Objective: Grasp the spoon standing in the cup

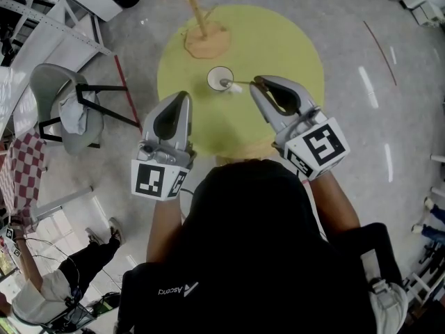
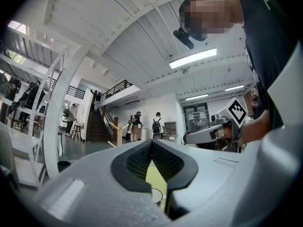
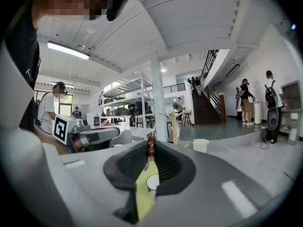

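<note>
The right gripper (image 1: 256, 83) had its jaws pinched on the handle end of the one spoon (image 1: 238, 85), which leaned out of the single white cup (image 1: 220, 78). The left gripper (image 1: 184, 96), one of two, hung nearby with jaws together, holding nothing. Both were over one round yellow table (image 1: 292, 40). One wooden stand (image 1: 202, 30) stood beyond the cup.

The cup (image 1: 220, 77) is small, white and round; it stands upright, mouth open, on the yellow-green round table (image 1: 292, 40), toward the far side. The spoon (image 1: 238, 86) stands in it, bowl end down inside, leaning to the right; its slim pale handle crosses the rim, and its brown knobbed end is pinched between the jaws of the right gripper (image 1: 255, 83).
</note>
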Action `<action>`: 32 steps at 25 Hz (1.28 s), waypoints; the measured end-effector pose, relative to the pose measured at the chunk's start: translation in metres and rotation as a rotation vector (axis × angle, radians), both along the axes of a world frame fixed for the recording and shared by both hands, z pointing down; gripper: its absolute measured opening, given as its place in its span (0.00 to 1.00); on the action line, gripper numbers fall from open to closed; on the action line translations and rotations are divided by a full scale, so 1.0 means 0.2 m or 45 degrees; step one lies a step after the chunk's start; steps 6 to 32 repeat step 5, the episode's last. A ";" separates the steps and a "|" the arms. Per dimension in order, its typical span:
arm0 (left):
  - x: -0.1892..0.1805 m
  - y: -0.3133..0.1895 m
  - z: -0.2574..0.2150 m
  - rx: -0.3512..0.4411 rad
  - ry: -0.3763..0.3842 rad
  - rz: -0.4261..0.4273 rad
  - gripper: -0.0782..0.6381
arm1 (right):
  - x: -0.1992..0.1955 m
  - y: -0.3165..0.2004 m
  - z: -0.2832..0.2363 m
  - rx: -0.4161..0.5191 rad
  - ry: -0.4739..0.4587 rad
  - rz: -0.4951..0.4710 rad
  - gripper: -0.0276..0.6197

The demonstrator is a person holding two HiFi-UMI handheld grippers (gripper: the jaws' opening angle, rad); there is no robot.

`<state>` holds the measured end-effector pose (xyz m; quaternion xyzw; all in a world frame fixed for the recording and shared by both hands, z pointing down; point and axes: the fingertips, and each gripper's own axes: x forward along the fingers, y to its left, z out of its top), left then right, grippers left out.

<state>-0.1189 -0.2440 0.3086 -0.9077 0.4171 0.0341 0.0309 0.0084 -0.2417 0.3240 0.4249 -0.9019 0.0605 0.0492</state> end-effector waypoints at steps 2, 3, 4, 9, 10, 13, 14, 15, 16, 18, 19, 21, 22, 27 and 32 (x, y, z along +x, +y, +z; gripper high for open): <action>0.00 0.01 0.00 0.001 0.000 0.001 0.12 | 0.00 0.01 0.00 -0.001 0.002 0.001 0.11; 0.00 0.01 -0.01 0.002 0.000 0.001 0.12 | 0.00 0.01 0.00 -0.001 0.003 0.002 0.11; 0.01 0.02 -0.01 0.003 0.000 0.001 0.12 | 0.01 0.01 0.00 -0.001 0.004 0.002 0.11; 0.01 0.02 -0.01 0.003 0.000 0.002 0.12 | 0.01 0.01 0.00 0.000 0.004 0.003 0.11; 0.01 0.02 -0.01 0.003 0.000 0.002 0.12 | 0.01 0.01 0.00 0.000 0.004 0.003 0.11; 0.01 0.02 -0.01 0.003 0.000 0.002 0.12 | 0.01 0.01 0.00 0.000 0.004 0.003 0.11; 0.01 0.02 -0.01 0.003 0.000 0.002 0.12 | 0.01 0.01 0.00 0.000 0.004 0.003 0.11; 0.01 0.02 -0.01 0.003 0.000 0.002 0.12 | 0.01 0.01 0.00 0.000 0.004 0.003 0.11; 0.01 0.02 -0.01 0.003 0.000 0.002 0.12 | 0.01 0.01 0.00 0.000 0.004 0.003 0.11; 0.01 0.02 -0.01 0.003 0.000 0.002 0.12 | 0.01 0.01 0.00 0.000 0.004 0.003 0.11; 0.01 0.02 -0.01 0.003 0.000 0.002 0.12 | 0.01 0.01 0.00 0.000 0.004 0.003 0.11; 0.01 0.02 -0.01 0.003 0.000 0.002 0.12 | 0.01 0.01 0.00 0.000 0.004 0.003 0.11; 0.01 0.02 -0.01 0.003 0.000 0.002 0.12 | 0.01 0.01 0.00 0.000 0.004 0.003 0.11; 0.01 0.02 -0.01 0.003 0.000 0.002 0.12 | 0.01 0.01 0.00 0.000 0.004 0.003 0.11; 0.01 0.02 -0.01 0.003 0.000 0.002 0.12 | 0.01 0.01 0.00 0.000 0.004 0.003 0.11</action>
